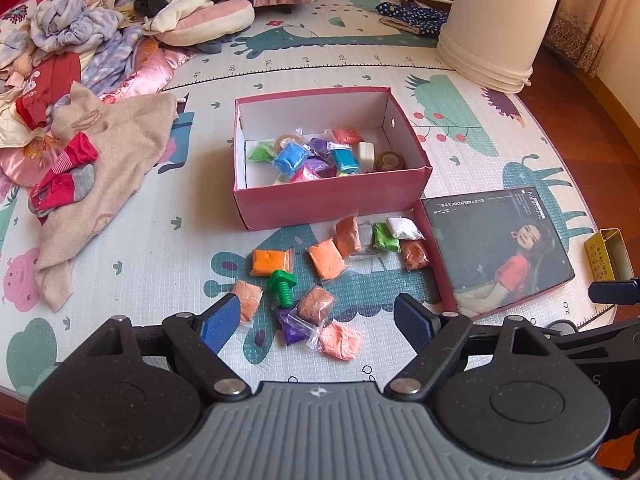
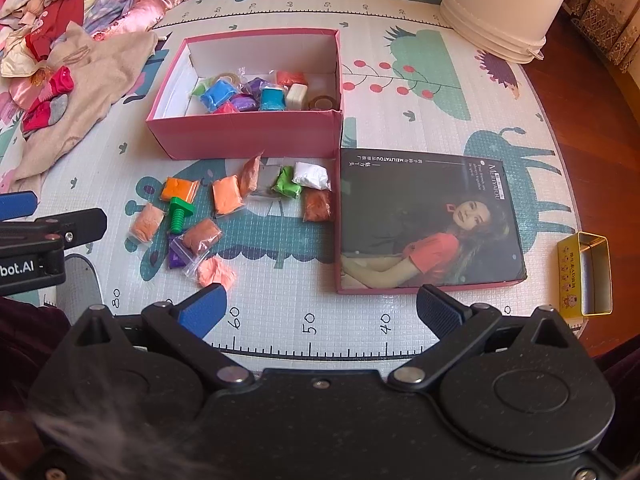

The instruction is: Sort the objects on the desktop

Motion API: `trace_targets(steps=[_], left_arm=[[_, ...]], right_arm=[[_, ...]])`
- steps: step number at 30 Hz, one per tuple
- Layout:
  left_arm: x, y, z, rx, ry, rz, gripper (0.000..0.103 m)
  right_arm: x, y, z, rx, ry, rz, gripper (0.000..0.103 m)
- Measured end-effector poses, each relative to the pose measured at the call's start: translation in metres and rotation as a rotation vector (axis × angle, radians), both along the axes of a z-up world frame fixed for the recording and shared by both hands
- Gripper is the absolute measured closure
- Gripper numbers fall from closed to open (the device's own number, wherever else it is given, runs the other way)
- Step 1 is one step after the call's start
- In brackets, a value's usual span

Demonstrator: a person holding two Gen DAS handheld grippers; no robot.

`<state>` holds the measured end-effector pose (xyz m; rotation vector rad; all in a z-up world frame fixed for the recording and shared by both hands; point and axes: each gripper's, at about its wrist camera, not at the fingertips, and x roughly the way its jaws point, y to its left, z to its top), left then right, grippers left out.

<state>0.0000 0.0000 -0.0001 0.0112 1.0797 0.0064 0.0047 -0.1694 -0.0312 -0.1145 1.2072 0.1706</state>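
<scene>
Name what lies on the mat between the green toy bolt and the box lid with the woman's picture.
In the right wrist view, clay packets lie between the green toy bolt and the box lid: a brown packet, an orange packet and a rust packet.

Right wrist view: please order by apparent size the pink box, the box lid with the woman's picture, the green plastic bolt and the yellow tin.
1. box lid and pink box: look alike, and the lid lies nearer, so unranked
2. yellow tin
3. green plastic bolt
</scene>
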Motion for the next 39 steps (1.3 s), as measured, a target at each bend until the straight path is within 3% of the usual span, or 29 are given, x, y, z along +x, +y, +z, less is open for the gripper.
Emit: trace_targets(steps=[18,39], left_arm=[[-0.0020,-0.0025,-0.0059,-0.079,0.040,-0.015,0.019],[-0.0011,0.0026,-0.0060,-0.095,0.049,-0.011,0.019]], right_arm=[[0.0016,0.0010,-0.0035,-0.001,0.011,0.001,0.001],[0.0028,0.0031,-0.0047,0.000,0.027,0.007,0.001]])
